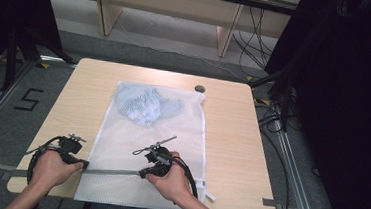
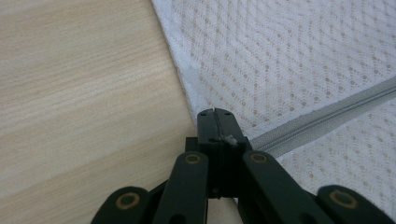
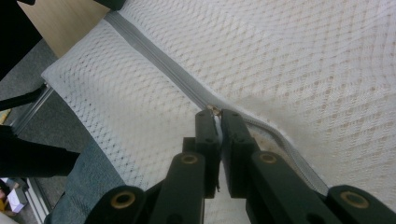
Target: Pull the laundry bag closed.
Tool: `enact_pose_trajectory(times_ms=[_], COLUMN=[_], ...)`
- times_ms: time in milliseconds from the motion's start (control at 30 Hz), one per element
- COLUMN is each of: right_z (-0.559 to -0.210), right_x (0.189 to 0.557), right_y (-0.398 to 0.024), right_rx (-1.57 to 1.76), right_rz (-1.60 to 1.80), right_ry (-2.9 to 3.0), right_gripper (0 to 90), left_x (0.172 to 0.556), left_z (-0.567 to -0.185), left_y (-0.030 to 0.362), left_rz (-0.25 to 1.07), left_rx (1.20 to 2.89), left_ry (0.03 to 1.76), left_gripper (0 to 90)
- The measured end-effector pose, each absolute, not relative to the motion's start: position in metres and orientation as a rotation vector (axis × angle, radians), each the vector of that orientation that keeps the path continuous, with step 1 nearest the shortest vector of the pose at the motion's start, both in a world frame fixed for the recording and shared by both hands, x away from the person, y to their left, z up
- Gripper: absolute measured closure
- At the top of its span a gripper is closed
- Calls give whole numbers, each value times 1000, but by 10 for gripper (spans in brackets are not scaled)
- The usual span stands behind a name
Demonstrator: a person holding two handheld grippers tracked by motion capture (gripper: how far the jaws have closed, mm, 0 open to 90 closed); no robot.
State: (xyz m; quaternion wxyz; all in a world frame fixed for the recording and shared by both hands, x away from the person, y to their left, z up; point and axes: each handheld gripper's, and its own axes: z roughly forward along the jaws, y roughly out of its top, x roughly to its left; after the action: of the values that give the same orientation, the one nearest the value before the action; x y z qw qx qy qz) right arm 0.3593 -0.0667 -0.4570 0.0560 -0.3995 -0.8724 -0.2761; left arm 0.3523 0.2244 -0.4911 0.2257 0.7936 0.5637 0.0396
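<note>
mesh laundry bag [image 1: 134,150] lies flat on wooden table [image 1: 231,138], blue garment [image 1: 146,105] inside, seen from high view. left gripper [image 2: 215,112] clamped on zipper [image 2: 322,119] end at bag edge; right gripper [image 3: 215,112] pinched on zipper pull [image 3: 211,109]. grey floor, cables beyond

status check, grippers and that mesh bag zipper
Left gripper shut on zipper end at bag edge. Right gripper shut on zipper pull. Mesh bag flat, unobstructed.
</note>
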Motion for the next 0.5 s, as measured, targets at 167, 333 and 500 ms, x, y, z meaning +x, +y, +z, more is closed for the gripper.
enact_pose_trajectory(times_ms=[167,333,500], right_z=[-457,-455,-456], right_x=[359,359,358], right_y=[-68,-72,-74], right_rx=[-1224,-1240,-1242], right_rz=[-834,-829,-835], right_ry=[-2644,-2634,-2635], right_gripper=[870,870,870], left_x=[352,352,352], left_z=[-491,-491,-491], left_y=[225,225,224], left_rz=[107,109,109], left_rx=[2191,2190,2187], left_ry=[1553,1553,1555], left_gripper=[900,900,900])
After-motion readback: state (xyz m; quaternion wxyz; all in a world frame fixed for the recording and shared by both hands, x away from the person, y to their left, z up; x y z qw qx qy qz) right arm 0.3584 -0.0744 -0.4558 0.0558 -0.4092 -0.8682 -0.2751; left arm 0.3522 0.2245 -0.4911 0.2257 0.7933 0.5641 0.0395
